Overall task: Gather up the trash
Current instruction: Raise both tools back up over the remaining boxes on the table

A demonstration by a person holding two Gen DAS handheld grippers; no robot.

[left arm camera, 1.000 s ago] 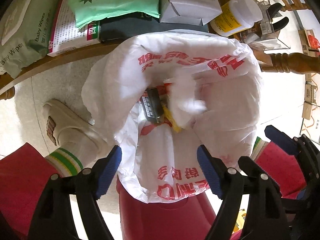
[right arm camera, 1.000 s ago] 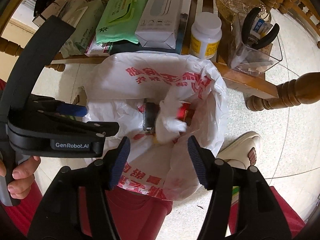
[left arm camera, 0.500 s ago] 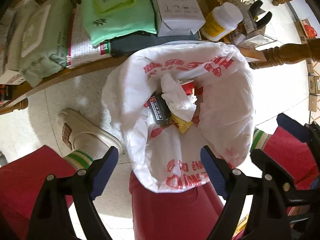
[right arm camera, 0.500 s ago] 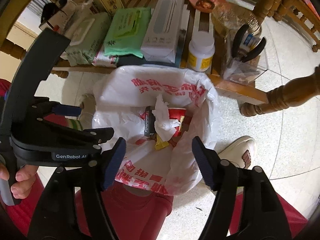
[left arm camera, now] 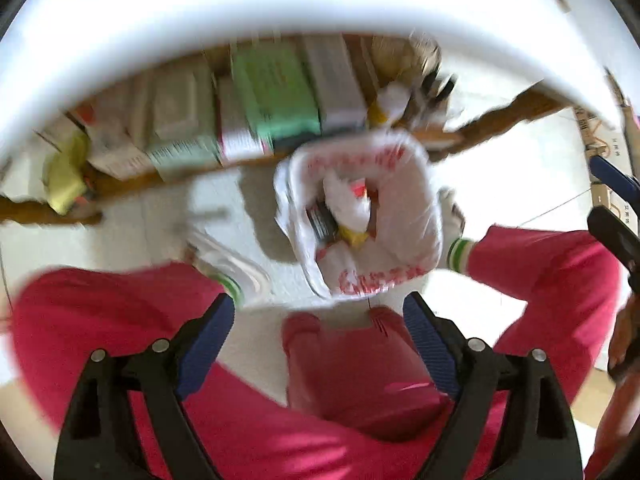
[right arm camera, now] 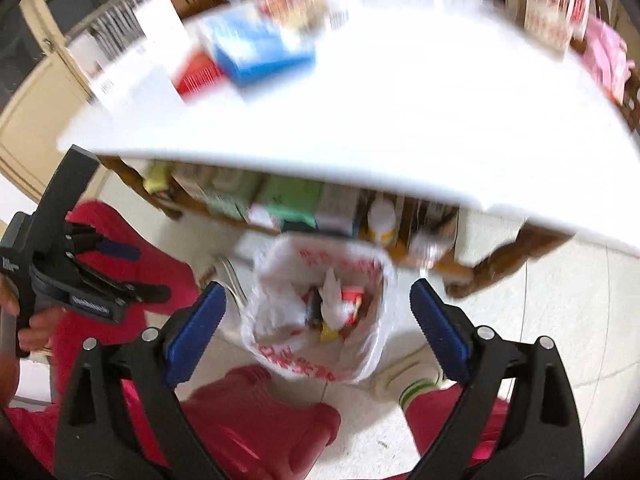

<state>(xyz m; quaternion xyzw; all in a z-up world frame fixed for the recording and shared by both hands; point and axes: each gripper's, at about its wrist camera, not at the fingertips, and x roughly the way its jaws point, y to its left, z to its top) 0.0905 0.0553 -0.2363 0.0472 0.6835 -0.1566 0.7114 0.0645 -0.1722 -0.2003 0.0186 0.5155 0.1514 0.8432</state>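
A white plastic bag point(left arm camera: 404, 216) with red print lines a bin on the floor, far below both grippers. Inside lie crumpled white tissue point(left arm camera: 346, 204), a red wrapper, a dark packet and a yellow scrap. My left gripper point(left arm camera: 320, 328) points straight down above it, jaws opening, nothing between them. In the right wrist view the same bag point(right arm camera: 280, 304) shows its trash point(right arm camera: 332, 304). My right gripper point(right arm camera: 316, 312) hangs high over it, jaws opening wide and empty. The left gripper's body point(right arm camera: 84, 276) shows at that view's left edge, held by a hand.
A white tabletop point(right arm camera: 400, 100) spans above the bin, with a blue box point(right arm camera: 260, 52) and red item on it. A wooden lower shelf point(left arm camera: 160, 176) holds wipes packs, boxes and a bottle. Red-trousered legs point(left arm camera: 120, 320) and slippers flank the bin.
Both grippers have risen well above the bag, which now looks much smaller. The tabletop has come into view. The right jaws have spread much wider, the left slightly. The picture is motion-blurred.
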